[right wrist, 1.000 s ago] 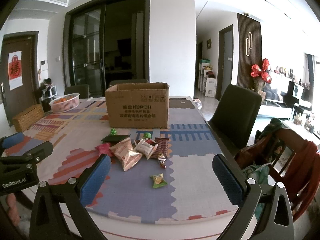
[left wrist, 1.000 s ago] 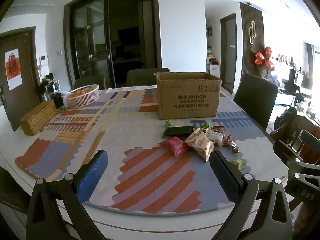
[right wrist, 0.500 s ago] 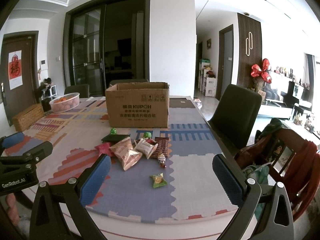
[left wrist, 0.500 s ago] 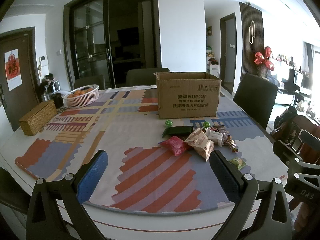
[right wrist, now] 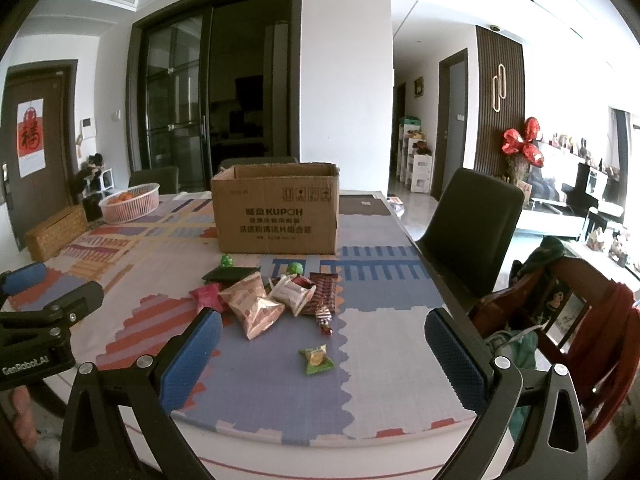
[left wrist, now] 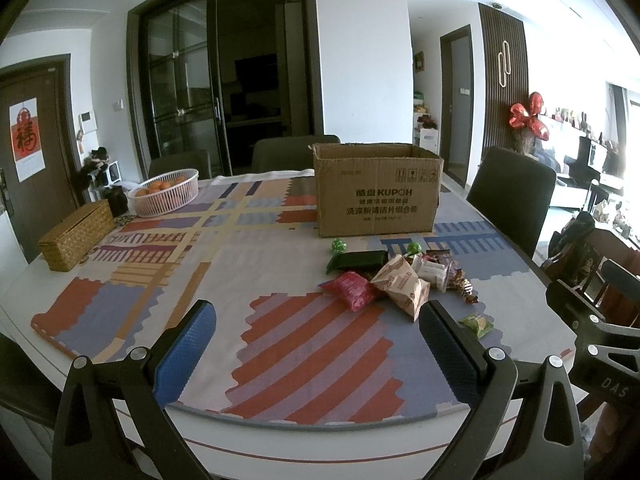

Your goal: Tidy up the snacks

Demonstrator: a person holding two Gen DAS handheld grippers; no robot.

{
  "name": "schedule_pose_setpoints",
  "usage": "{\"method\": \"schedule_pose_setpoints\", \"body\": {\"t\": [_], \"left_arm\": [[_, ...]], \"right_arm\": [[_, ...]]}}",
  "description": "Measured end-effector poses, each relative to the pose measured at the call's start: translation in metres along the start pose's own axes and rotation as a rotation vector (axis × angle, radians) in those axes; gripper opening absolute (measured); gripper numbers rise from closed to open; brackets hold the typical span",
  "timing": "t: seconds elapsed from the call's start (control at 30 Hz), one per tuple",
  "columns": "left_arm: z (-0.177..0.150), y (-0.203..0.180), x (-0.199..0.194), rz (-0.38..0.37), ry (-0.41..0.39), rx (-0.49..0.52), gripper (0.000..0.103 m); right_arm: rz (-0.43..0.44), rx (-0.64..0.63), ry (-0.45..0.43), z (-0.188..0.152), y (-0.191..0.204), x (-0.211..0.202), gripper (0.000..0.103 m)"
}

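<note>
An open cardboard box (left wrist: 376, 194) (right wrist: 276, 212) stands on the patterned table mat. In front of it lies a heap of snack packets: a red pouch (left wrist: 352, 290) (right wrist: 206, 296), a tan packet (left wrist: 402, 284) (right wrist: 252, 304), a white packet (right wrist: 294, 294), a dark green bar (left wrist: 356, 260) and two round green candies (left wrist: 338, 245) (right wrist: 227, 260). A small green candy (right wrist: 316, 359) (left wrist: 476, 324) lies apart, nearer the edge. My left gripper (left wrist: 318, 344) and right gripper (right wrist: 324, 350) both hang open over the table's near edge, holding nothing.
A white basket of oranges (left wrist: 164, 192) and a woven tissue box (left wrist: 76, 234) sit at the far left. Dark chairs (right wrist: 470, 232) ring the table. A wooden chair draped with clothes (right wrist: 560, 312) stands at the right.
</note>
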State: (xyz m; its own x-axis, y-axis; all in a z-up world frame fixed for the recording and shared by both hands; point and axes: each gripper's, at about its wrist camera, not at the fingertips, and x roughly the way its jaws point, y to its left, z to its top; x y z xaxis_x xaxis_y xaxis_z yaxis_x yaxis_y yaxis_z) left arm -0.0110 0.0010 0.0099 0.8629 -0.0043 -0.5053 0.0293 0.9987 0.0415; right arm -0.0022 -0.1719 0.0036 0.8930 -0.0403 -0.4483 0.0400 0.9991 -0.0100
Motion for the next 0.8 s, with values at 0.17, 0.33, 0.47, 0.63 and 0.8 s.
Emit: {"method": "schedule_pose_setpoints", "body": {"t": [0.17, 0.33, 0.47, 0.63, 0.8], "left_arm": [[0.000, 0.000, 0.000, 0.000, 0.000, 0.000, 0.103], [0.000, 0.000, 0.000, 0.000, 0.001, 0.000, 0.103], [-0.001, 0.000, 0.000, 0.000, 0.001, 0.001, 0.103], [-0.004, 0.001, 0.002, -0.003, 0.012, 0.004, 0.103], [-0.006, 0.000, 0.013, -0.008, 0.031, 0.009, 0.103]], "right_arm": [[0.000, -0.001, 0.001, 0.001, -0.001, 0.002, 0.103], [0.000, -0.001, 0.001, 0.001, 0.001, -0.001, 0.103], [0.001, -0.002, 0.005, 0.004, 0.003, -0.001, 0.103], [0.006, -0.003, 0.016, -0.003, 0.001, 0.006, 0.103], [0.015, -0.008, 0.038, -0.006, 0.000, 0.015, 0.103]]}}
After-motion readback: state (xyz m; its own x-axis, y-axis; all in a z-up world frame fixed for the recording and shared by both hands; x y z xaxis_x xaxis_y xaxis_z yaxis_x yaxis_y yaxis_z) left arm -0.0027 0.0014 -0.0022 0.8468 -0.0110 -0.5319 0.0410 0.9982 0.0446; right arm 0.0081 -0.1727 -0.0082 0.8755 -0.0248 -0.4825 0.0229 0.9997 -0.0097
